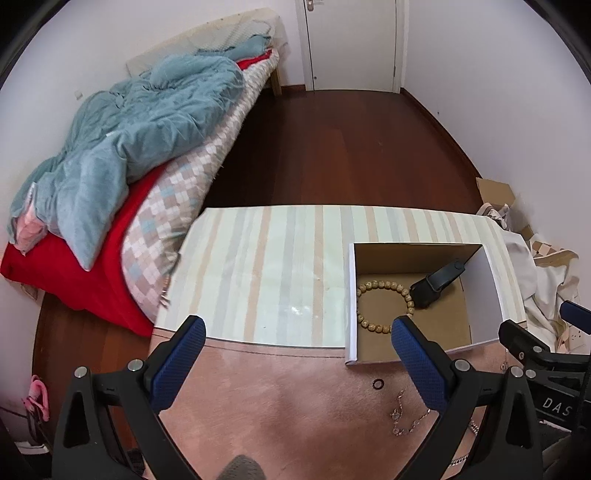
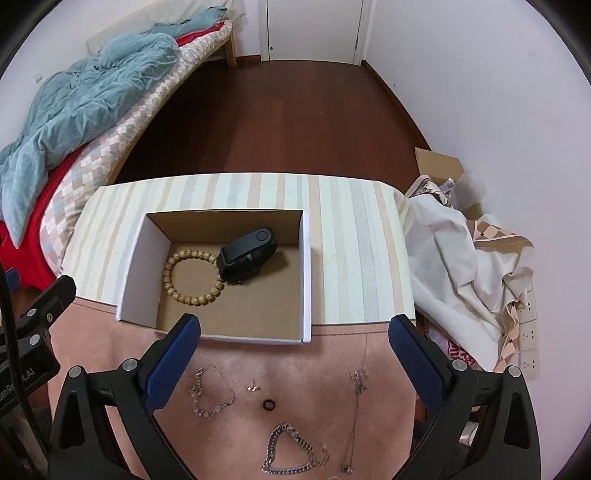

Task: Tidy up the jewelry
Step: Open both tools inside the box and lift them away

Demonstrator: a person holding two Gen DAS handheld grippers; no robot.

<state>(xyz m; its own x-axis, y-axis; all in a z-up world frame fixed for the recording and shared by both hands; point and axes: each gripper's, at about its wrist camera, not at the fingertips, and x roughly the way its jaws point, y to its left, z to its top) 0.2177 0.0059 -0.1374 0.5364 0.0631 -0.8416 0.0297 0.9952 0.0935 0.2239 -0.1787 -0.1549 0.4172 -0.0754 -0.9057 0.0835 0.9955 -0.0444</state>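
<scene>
a bedroom with a dark wood floor point(image 2: 280, 122), white walls and a door point(image 2: 314, 29) at 12 o'clock; a table point(image 2: 351, 236) carries a striped cloth over its far half and a pink mat point(image 2: 306, 373) nearer the cameras. on the striped part sits an open box point(image 2: 138, 266), white outside, brown inside. in it lie a bead bracelet point(image 2: 192, 277) and a black band point(image 2: 247, 254), the band touching the bracelet's 2 o'clock edge. on the mat, at the box's 6 o'clock, lie loose pieces: a thin bracelet point(image 2: 210, 391), a small earring point(image 2: 253, 387), a dark ring point(image 2: 268, 405), a heavy chain point(image 2: 288, 454) and a fine necklace point(image 2: 354, 417) at 4 o'clock from the ring. the right gripper point(image 2: 295, 336) hangs over the box's near wall with jaws spread wide and nothing between them. the left gripper point(image 1: 299, 336) is spread just as wide, empty, above the seam of cloth and mat, its right finger in front of the box's near left corner. a bed point(image 1: 173, 206) with a teal quilt point(image 1: 122, 147) stands at 10 o'clock; crumpled cloth point(image 2: 458, 266) is heaped at 3 o'clock.
</scene>
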